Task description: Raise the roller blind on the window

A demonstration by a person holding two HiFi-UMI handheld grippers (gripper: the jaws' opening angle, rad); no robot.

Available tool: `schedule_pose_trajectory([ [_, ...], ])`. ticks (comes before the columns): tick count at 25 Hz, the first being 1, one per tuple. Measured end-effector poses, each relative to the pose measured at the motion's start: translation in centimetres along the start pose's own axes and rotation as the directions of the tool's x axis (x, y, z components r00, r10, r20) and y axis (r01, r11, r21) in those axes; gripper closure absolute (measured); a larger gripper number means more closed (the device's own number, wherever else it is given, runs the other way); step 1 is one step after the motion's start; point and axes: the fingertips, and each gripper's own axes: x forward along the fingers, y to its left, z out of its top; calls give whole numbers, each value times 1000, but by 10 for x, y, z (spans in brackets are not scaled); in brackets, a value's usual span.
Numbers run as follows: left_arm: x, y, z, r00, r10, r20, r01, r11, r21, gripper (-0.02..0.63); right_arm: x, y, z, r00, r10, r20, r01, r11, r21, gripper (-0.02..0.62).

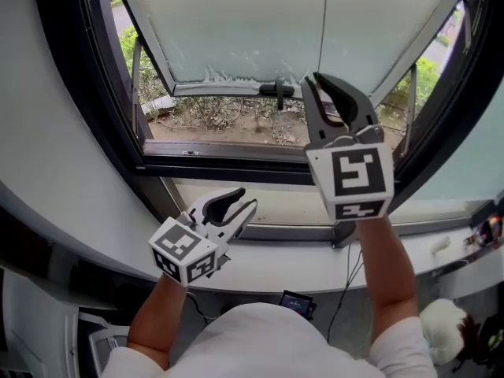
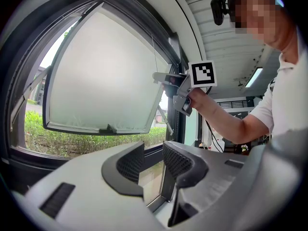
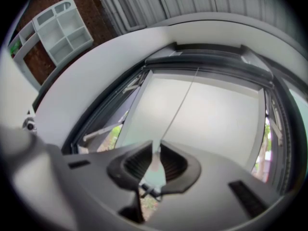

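At the open window, the right gripper (image 1: 313,79) is held high in front of the frosted sash (image 1: 252,22), which tilts outward at the bottom. Its jaws stand close together, clamped on the thin cord (image 1: 324,22) that hangs down the middle of the pane. In the right gripper view the cord's pale pull (image 3: 155,162) sits pinched between the ribbed pads, and the cord runs straight from there to the top of the window frame. The blind cannot be made out for certain up there, so I cannot tell how far down it hangs. The left gripper (image 1: 246,198) is much lower, just above the white sill (image 1: 299,262), level and pointing at the bottom of the window. Its jaws stand apart with nothing between them, and through the gap the left gripper view shows only the lower frame and glass. A dark handle (image 1: 277,90) sits on the bottom rail of the sash, just left of the right gripper in the head view. Shrubs (image 1: 138,61) and bare ground (image 1: 228,120) show below the sash. The left gripper view also shows the person's right arm (image 2: 226,121) reaching up to the cord.
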Motion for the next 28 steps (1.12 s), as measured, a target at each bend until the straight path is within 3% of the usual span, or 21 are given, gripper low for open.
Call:
schedule_pose_trajectory([
  [28, -5, 1, -6, 1000, 9, -6, -9, 1000, -13, 468, -7, -31, 35, 993, -72, 89, 78, 995, -61, 537],
])
